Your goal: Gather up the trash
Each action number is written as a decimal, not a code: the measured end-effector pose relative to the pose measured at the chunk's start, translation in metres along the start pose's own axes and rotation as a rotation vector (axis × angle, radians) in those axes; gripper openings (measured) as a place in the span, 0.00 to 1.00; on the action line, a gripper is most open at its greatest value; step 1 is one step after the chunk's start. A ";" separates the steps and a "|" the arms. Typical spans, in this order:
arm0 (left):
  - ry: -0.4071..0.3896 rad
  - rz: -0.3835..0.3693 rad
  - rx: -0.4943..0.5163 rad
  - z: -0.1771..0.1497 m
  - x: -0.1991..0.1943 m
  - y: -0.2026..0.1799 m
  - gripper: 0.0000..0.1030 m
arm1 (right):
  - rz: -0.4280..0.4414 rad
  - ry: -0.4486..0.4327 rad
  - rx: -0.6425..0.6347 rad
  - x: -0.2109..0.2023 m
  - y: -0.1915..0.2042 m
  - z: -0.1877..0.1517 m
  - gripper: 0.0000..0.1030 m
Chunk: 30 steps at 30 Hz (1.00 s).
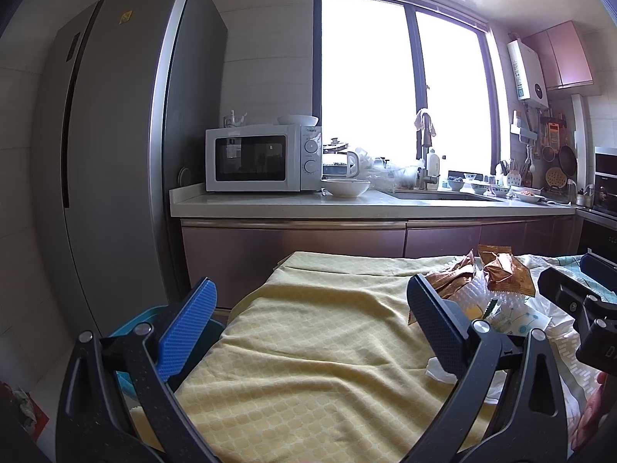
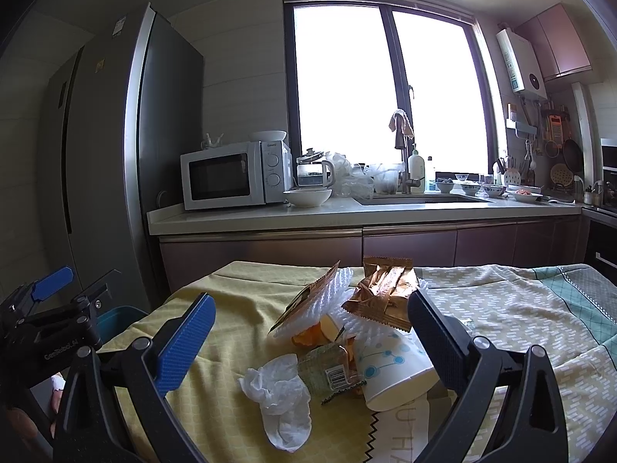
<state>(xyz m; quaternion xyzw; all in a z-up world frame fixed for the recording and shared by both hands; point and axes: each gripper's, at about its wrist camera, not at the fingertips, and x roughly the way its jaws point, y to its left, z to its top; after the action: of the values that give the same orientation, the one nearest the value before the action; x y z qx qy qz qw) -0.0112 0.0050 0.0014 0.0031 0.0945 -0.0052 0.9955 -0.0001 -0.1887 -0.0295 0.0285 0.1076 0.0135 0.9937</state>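
both grippers, left gripper (image 1: 310,314) and right gripper (image 2: 310,332), have jaws spread wide, holding nothing. the right gripper faces the paper cup (image 2: 397,370) in the trash pile, likely the first pick; the blue bin (image 2: 115,320) waits left of that cup.

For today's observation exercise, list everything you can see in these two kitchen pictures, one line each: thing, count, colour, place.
Wrappers: two, copper-brown, on the trash pile.
Foam net: one, white, under the wrappers.
Paper cup: one, white with blue dots, lying on its side.
Tissue: one, white, crumpled, front of the pile.
Barcode packet: one, greenish, beside the cup.
Cloth: one, yellow, covering the table.
Bin: one, blue, left of the table.
Microwave: one, white, on the counter.
Bowl: one, white, beside the microwave.
Fridge: one, grey, far left.
Left gripper: one, blue pads, open.
Right gripper: one, blue pads, open over the pile.
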 end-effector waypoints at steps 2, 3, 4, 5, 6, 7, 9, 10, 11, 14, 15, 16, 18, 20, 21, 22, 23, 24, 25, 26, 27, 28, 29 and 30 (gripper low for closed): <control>0.000 0.000 -0.002 -0.001 0.003 0.001 0.95 | 0.001 -0.002 0.000 0.000 0.000 0.000 0.94; 0.000 0.000 -0.002 -0.001 0.003 0.001 0.95 | 0.002 -0.001 0.000 0.000 0.000 0.000 0.94; 0.000 0.000 -0.002 -0.001 0.003 0.001 0.95 | 0.003 -0.001 -0.001 0.000 0.000 0.000 0.94; 0.000 0.000 -0.002 -0.001 0.003 0.001 0.95 | 0.003 -0.001 -0.001 0.001 0.000 0.000 0.94; 0.000 0.001 -0.002 -0.001 0.003 0.000 0.95 | 0.004 -0.001 -0.002 0.001 0.000 0.000 0.94; -0.001 0.002 -0.003 -0.001 0.003 0.000 0.95 | 0.005 -0.002 -0.001 0.001 0.000 0.000 0.94; -0.003 0.002 -0.004 -0.001 0.003 0.000 0.95 | 0.005 -0.003 -0.003 0.001 0.000 0.000 0.94; -0.005 0.003 -0.004 0.000 0.002 0.000 0.95 | 0.005 -0.003 -0.002 0.001 0.000 0.000 0.94; -0.005 0.002 -0.004 0.000 0.002 0.000 0.95 | 0.005 -0.004 -0.003 0.001 0.001 0.000 0.94; -0.007 0.003 -0.004 0.000 0.001 0.000 0.95 | 0.005 -0.006 -0.002 0.000 0.000 0.000 0.94; -0.009 0.002 -0.004 0.000 0.000 0.000 0.95 | 0.005 -0.006 -0.001 0.000 0.000 0.000 0.94; -0.010 0.003 -0.004 0.000 0.000 0.000 0.95 | 0.007 -0.006 0.000 0.000 0.000 0.000 0.94; -0.009 0.002 -0.004 0.000 0.000 0.000 0.95 | 0.006 -0.007 0.000 0.000 0.000 0.000 0.94; -0.009 0.002 -0.006 0.000 -0.001 0.001 0.95 | 0.007 -0.007 0.000 -0.001 0.000 0.000 0.94; -0.009 0.002 -0.006 0.000 -0.001 0.001 0.95 | 0.006 -0.007 0.000 0.000 0.000 0.000 0.94; -0.009 0.000 -0.006 0.000 -0.001 0.001 0.95 | 0.007 -0.008 0.001 -0.001 0.000 -0.001 0.94; -0.008 0.000 -0.006 0.000 -0.001 0.001 0.95 | 0.009 -0.007 0.002 -0.001 -0.001 0.000 0.94; -0.008 0.000 -0.005 0.000 -0.002 0.001 0.95 | 0.009 -0.007 0.003 -0.001 -0.001 0.000 0.94; -0.007 0.001 -0.006 0.000 -0.001 0.001 0.95 | 0.008 -0.007 0.003 -0.001 -0.001 0.000 0.94; -0.007 0.000 -0.006 0.000 -0.001 0.001 0.95 | 0.009 -0.007 0.003 -0.001 -0.001 0.000 0.94; -0.006 0.000 -0.007 0.000 -0.001 0.001 0.95 | 0.009 -0.006 0.002 0.000 -0.001 0.000 0.94; -0.006 0.001 -0.007 0.000 -0.001 0.001 0.95 | 0.009 -0.005 0.002 0.000 -0.001 0.000 0.94; -0.005 0.000 -0.007 0.000 -0.001 0.001 0.95 | 0.008 -0.005 0.002 0.000 -0.001 0.000 0.94; -0.005 -0.001 -0.007 0.000 -0.001 0.001 0.95 | 0.009 -0.005 0.003 0.000 -0.001 0.000 0.94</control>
<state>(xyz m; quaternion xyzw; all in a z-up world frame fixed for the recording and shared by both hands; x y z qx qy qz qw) -0.0126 0.0058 0.0016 -0.0005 0.0921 -0.0054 0.9957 -0.0001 -0.1898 -0.0297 0.0304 0.1050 0.0176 0.9939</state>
